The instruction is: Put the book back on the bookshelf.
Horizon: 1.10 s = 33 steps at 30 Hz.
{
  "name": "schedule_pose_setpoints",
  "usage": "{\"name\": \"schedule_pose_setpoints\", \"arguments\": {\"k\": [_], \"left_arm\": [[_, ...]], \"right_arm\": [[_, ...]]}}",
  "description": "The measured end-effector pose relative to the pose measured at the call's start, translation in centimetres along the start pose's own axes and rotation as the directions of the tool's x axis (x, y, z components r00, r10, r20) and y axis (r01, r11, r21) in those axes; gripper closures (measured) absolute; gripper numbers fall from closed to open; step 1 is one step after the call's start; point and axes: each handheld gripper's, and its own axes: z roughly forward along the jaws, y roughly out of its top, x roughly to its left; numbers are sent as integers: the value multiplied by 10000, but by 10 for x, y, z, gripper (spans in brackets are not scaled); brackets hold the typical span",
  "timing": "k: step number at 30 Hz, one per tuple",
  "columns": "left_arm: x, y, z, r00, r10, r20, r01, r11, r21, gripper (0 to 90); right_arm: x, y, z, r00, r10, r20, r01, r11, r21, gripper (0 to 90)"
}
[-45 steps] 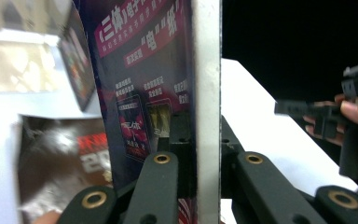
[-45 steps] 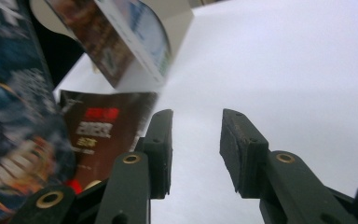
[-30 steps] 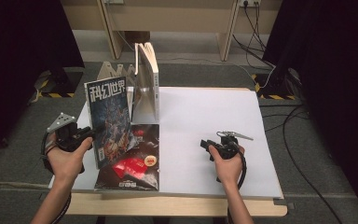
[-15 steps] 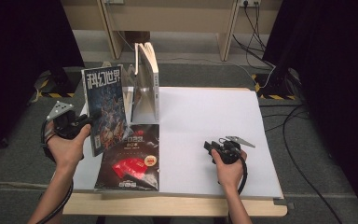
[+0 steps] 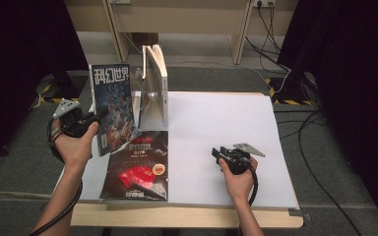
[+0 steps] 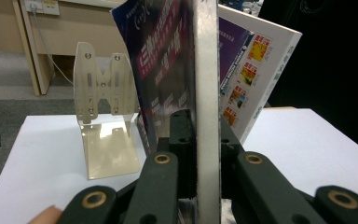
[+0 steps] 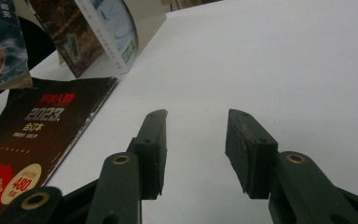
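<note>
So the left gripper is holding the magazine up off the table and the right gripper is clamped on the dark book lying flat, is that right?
Not quite. The left gripper does hold the magazine up, but the right gripper is clamped on nothing: the right gripper view shows its jaws apart over bare white table, having just been opening. The dark book lies flat, untouched, off to its side.
</note>
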Motion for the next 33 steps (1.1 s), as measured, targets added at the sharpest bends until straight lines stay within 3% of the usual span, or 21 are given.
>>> {"name": "schedule_pose_setpoints", "arguments": {"k": [12, 29, 33], "left_arm": [[1, 12, 18, 9997, 35, -239, -39, 9999, -167, 822], [0, 19, 36, 9990, 248, -370, -259, 9992, -297, 822], [1, 21, 38, 9974, 397, -601, -422, 9982, -415, 822]], "right_arm": [[15, 2, -3, 9917, -1232, 361, 1238, 9922, -140, 585], [14, 2, -3, 9923, -1214, 261, 1217, 9925, -103, 582], [14, 2, -4, 9929, -1156, 274, 1161, 9931, -140, 582]]}}
